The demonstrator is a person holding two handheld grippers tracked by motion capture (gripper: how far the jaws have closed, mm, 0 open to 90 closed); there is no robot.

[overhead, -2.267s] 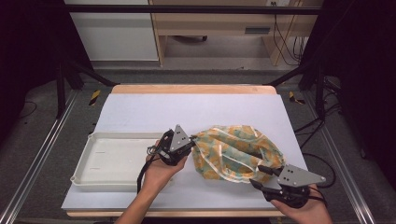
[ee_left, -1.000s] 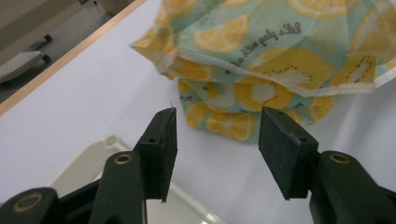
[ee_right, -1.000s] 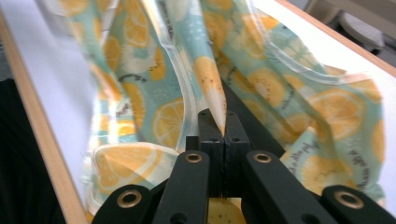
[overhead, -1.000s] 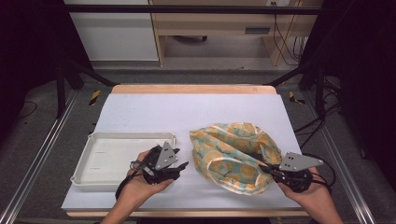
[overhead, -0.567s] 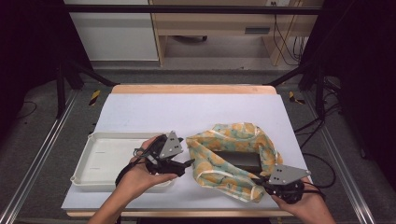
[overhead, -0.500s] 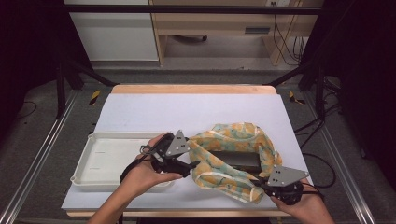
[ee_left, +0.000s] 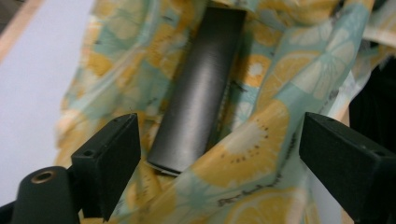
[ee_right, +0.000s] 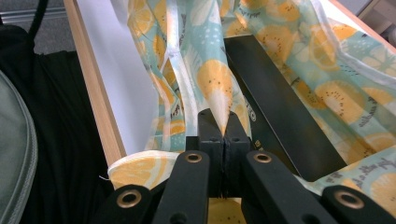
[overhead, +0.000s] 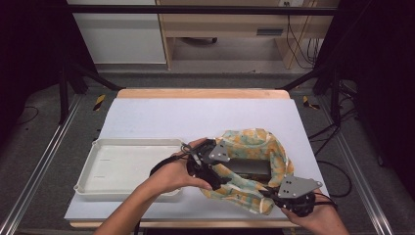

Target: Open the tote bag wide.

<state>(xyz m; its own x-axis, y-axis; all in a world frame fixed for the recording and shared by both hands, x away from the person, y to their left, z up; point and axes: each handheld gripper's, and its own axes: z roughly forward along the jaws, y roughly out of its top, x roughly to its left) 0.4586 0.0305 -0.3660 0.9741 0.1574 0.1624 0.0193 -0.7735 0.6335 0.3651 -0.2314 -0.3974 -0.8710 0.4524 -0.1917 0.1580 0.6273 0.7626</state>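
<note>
A cloth bag [overhead: 274, 159] printed with yellow lemons on teal lies at the right of the white mat, its mouth pulled apart. A dark grey oblong box [overhead: 249, 167] rests inside it. My left gripper [overhead: 221, 180] is at the bag's left rim. In the left gripper view its jaws have just been opening and stand wide apart [ee_left: 219, 163], pressing on nothing, with the end of the box [ee_left: 196, 93] and the bag's cloth [ee_left: 280, 88] ahead between them. My right gripper [overhead: 268, 191] is shut on a fold of the bag's near edge [ee_right: 223, 133], next to the box [ee_right: 280, 107].
A white shallow tray [overhead: 122, 147] sits at the left of the mat, touching my left forearm. The table's wooden near edge [ee_right: 93, 84] runs close to my right gripper. Bare mat [overhead: 195, 117] stretches behind the bag.
My left gripper has moved right from beside the tray to the bag's mouth and its jaws have spread. The bag's mouth has been pulled wider, showing the dark box.
</note>
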